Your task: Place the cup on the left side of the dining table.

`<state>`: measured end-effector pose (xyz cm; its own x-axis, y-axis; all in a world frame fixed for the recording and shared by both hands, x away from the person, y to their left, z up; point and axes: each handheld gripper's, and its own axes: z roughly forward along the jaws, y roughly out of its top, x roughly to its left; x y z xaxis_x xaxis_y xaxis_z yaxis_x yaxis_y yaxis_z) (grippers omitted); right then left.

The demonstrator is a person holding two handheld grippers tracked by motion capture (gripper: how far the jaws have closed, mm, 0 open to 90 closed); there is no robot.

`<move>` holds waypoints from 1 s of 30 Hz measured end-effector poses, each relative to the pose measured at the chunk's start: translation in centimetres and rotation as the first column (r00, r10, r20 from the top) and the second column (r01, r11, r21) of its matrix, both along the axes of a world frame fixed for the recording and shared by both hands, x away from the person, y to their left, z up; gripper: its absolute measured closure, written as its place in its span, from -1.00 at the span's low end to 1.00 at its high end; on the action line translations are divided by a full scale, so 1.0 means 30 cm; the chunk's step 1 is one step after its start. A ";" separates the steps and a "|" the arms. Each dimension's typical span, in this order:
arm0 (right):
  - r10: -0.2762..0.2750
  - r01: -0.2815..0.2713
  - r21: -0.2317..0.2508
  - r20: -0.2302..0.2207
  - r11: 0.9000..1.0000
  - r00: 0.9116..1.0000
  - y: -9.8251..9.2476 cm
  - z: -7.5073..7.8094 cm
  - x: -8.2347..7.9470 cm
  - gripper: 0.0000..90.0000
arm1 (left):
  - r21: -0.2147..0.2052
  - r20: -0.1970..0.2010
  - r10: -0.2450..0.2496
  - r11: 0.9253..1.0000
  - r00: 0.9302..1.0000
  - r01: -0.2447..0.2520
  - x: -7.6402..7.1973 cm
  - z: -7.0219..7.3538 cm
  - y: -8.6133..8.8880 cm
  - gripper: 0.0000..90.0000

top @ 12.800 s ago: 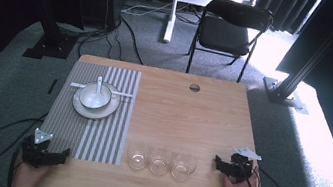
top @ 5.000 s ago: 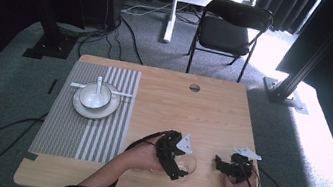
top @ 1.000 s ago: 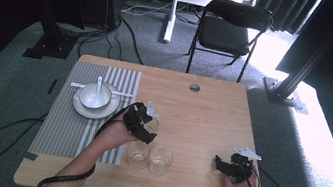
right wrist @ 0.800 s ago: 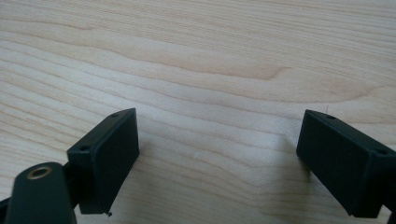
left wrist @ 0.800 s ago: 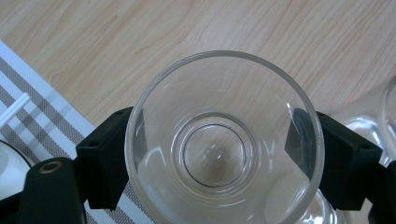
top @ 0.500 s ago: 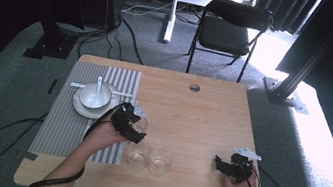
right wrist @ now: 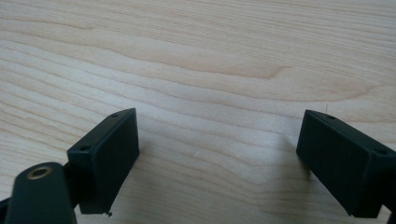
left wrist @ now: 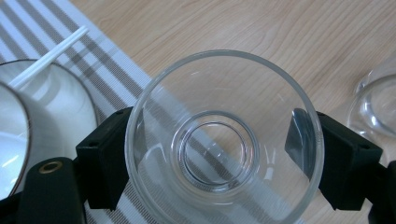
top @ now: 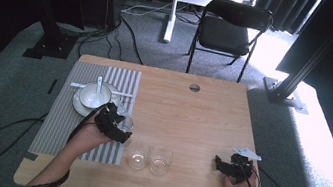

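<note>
My left gripper is shut on a clear glass cup, one jaw on each side of its wall. The cup is upright over the right edge of the striped placemat, beside the plate that carries a white bowl with a spoon. Whether the cup rests on the mat, I cannot tell. Two more glass cups stand side by side on the wood near the front edge. My right gripper rests open at the front right, bare wood between its jaws.
A white stick lies across the mat behind the plate. A small round hole marks the wooden table near its far edge. A black chair and dark stands are on the floor beyond.
My left gripper has carried the glass cup leftward from the row of cups to the placemat's edge beside the plate. The right gripper has not moved.
</note>
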<state>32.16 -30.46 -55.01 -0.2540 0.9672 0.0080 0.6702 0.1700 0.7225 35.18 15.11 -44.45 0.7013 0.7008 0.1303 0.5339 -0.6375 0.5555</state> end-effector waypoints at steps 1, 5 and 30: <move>0.000 0.000 0.000 0.000 1.000 1.000 0.000 0.000 0.000 -0.72 | -0.005 -0.004 0.007 1.000 1.000 -0.007 -0.001 0.000 0.011 -0.59; 0.000 0.000 0.000 0.000 1.000 1.000 0.000 0.000 0.000 -0.72 | -0.013 0.008 0.041 0.999 0.999 -0.041 -0.005 -0.001 0.048 -0.59; -0.001 0.001 0.001 -0.001 1.000 1.000 0.000 0.000 0.000 -0.72 | -0.025 -0.003 0.263 0.965 0.965 -0.263 -0.018 -0.037 0.300 -0.59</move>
<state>32.15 -30.46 -55.01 -0.2533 0.9674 0.0088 0.6706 0.1690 0.7223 34.64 24.12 -45.56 0.4920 0.8636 0.1104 0.6806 -0.4606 0.5698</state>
